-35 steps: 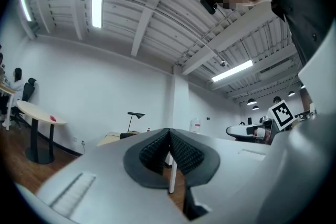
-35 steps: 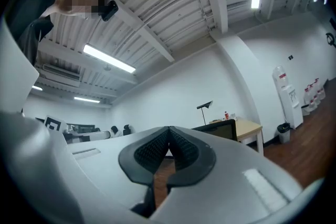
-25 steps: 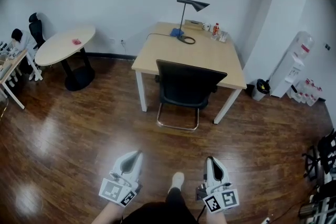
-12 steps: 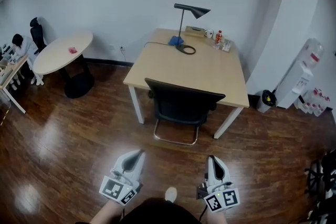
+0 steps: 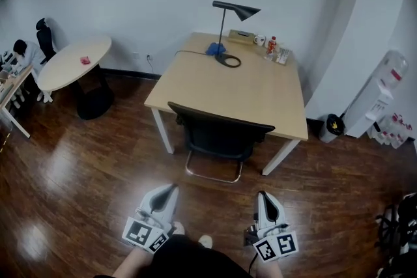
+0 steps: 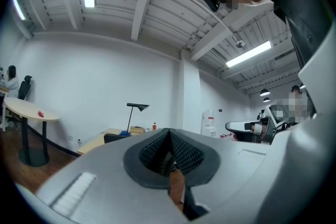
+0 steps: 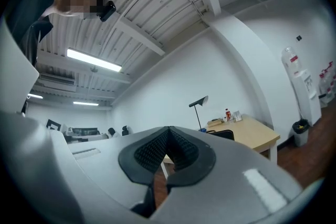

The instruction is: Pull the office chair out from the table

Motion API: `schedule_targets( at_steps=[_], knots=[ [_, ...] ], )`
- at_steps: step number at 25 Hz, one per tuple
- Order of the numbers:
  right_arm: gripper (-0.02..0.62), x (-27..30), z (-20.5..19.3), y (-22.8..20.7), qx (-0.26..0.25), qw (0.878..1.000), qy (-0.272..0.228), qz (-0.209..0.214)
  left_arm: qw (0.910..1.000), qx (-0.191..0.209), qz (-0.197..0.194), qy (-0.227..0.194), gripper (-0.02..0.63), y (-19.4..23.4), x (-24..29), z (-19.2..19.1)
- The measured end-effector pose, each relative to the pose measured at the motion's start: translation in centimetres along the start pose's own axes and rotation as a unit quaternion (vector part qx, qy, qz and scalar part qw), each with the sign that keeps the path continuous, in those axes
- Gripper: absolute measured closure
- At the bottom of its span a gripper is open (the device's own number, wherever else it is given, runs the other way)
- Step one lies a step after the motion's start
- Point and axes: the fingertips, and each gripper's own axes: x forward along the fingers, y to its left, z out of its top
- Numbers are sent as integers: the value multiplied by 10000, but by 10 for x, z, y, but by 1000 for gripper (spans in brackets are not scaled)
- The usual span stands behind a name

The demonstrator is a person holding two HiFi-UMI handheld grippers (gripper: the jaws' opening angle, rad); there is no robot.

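Note:
A black office chair (image 5: 218, 135) with a chrome sled base stands tucked against the near edge of the light wooden table (image 5: 260, 97); its backrest faces me. Both grippers sit low in the head view, well short of the chair. My left gripper (image 5: 171, 189) is shut with nothing between its jaws, and my right gripper (image 5: 261, 196) is shut and empty too. In the left gripper view the chair (image 6: 114, 138) and table (image 6: 100, 141) show small beyond the shut gripper (image 6: 169, 132). The right gripper view shows the chair (image 7: 223, 134) and table (image 7: 252, 131) past the shut gripper (image 7: 169, 129).
On the table stand a black desk lamp (image 5: 231, 26), a blue object, a mug, a small bottle and a flat box at the far edge. A round table (image 5: 71, 62) and chairs sit at left, a water dispenser (image 5: 378, 97) and bin (image 5: 332, 124) at right. Dark wooden floor lies between.
The table and chair have grown larger and shifted slightly left in the head view as I walked toward them. Both grippers stayed shut and in the same place in the frame.

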Motion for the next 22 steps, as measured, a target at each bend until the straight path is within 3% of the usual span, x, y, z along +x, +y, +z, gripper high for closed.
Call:
schedule_targets(
  at_steps=[8, 15, 22],
  knots=[
    [581, 22, -2, -31, -26, 9997, 41, -254, 9998, -73, -122, 140, 604, 20, 45, -16],
    [581, 51, 9, -66, -305, 9979, 0, -574, 9989, -24, -457, 38, 604, 39, 108, -10],
    [560, 118, 24, -73, -679, 9971, 39, -345, 9967, 301, -746, -119, 604, 69, 164, 15]
  ],
)
